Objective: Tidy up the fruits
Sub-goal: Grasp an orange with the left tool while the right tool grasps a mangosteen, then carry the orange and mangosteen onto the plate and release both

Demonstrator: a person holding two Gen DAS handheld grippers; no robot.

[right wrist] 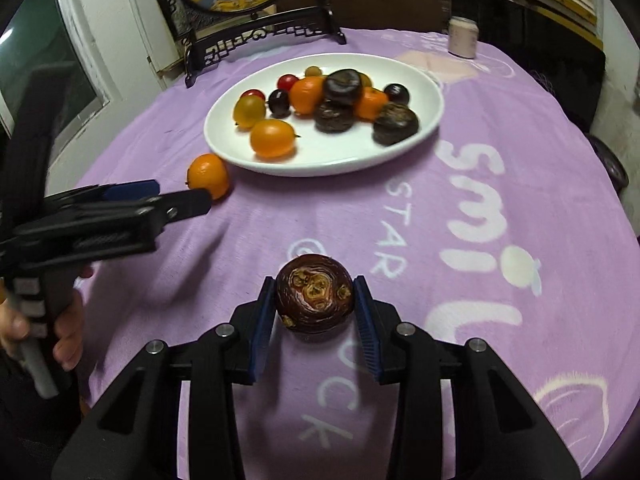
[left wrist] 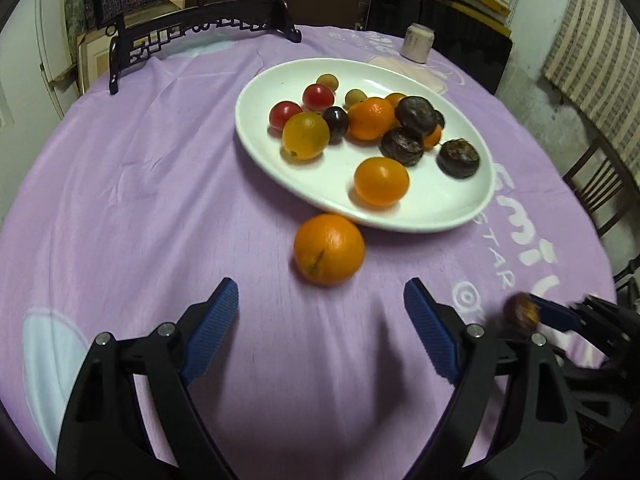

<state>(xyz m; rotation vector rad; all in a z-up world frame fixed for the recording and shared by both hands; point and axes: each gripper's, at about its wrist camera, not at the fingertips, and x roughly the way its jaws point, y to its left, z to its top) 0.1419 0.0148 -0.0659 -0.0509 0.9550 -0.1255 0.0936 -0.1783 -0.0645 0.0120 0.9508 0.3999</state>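
Observation:
A white oval plate [left wrist: 436,208] on the purple tablecloth holds several oranges, cherry tomatoes, dark round fruits and small tan ones; it also shows in the right wrist view [right wrist: 328,160]. One orange [left wrist: 329,249] lies on the cloth just off the plate's near rim, also seen in the right wrist view [right wrist: 209,175]. My left gripper [left wrist: 320,316] is open and empty, just short of that orange. My right gripper [right wrist: 315,296] is shut on a dark brown round fruit [right wrist: 315,293], held over the cloth; it appears at the right edge of the left wrist view [left wrist: 521,314].
A black carved stand with a round picture [left wrist: 200,28] stands at the table's far left. A small pale jar [left wrist: 418,42] sits behind the plate. A wooden chair [left wrist: 600,184] is at the right, beyond the table edge.

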